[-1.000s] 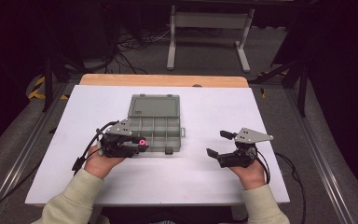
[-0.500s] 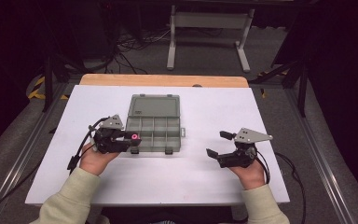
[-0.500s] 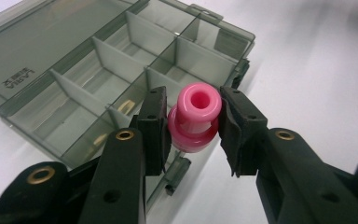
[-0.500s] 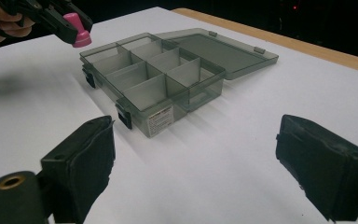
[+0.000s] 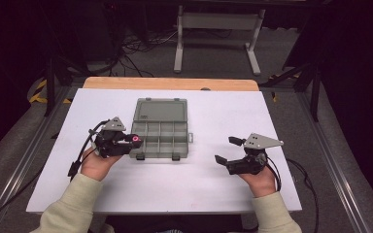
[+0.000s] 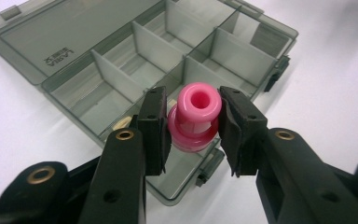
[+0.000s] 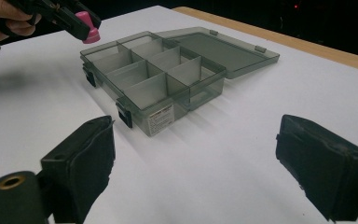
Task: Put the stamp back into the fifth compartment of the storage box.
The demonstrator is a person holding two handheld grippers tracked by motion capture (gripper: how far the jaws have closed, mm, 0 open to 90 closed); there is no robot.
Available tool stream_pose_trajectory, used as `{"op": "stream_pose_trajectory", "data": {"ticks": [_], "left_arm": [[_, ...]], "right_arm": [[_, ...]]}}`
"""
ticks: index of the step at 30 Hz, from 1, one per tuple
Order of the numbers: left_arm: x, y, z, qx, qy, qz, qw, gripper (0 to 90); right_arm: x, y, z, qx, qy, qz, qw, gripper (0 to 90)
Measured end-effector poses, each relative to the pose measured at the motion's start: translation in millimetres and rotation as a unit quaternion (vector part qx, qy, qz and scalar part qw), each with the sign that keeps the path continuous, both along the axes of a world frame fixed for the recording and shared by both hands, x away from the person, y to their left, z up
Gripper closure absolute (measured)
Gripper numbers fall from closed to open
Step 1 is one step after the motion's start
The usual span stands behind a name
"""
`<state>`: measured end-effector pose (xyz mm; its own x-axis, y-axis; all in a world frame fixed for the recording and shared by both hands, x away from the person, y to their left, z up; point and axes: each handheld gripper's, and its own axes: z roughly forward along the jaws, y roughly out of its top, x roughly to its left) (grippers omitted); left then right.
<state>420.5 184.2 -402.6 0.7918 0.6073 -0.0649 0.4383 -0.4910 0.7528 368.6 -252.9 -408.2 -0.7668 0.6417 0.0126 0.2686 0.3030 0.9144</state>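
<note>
Left claw [image 6: 192,122] pinches pink spool [image 6: 194,116] over organizer box [image 5: 161,128] at frame centre; right claw [image 5: 225,149] spread, low right.

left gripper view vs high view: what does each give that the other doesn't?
Left gripper view alone: the pink plastic piece has a hollow bore and a flange, clamped between the left gripper fingers; a small cream item lies in a near compartment.

High view alone: the right gripper, open, apart from the box on the white table.

Both: the open grey compartment box, lid laid flat.
</note>
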Motion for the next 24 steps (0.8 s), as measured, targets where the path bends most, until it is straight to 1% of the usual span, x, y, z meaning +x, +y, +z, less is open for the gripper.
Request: {"op": "stream_pose_trajectory", "data": {"ticks": [5, 11, 16, 24], "left_arm": [[3.1, 3.2, -1.5, -0.002, 0.002, 0.019, 0.9998, 63.8], [5.7, 5.1, -3.9, -0.003, 0.01, 0.045, 0.9989, 63.8], [6.8, 4.6, -5.9, -0.002, 0.014, 0.045, 0.9989, 63.8], [11.2, -2.0, -15.6, 0.014, 0.019, 0.042, 0.9989, 63.8]], "right_arm": [[0.1, 0.1, -0.1, -0.002, -0.001, 0.001, 1.0, 12.4], [0.2, 0.1, -0.2, -0.002, 0.0, 0.001, 1.0, 12.3], [0.1, 0.4, -0.3, -0.002, -0.001, 0.002, 1.0, 12.3], [0.1, 0.1, -0.1, 0.001, 0.001, 0.003, 1.0, 12.4]]}}
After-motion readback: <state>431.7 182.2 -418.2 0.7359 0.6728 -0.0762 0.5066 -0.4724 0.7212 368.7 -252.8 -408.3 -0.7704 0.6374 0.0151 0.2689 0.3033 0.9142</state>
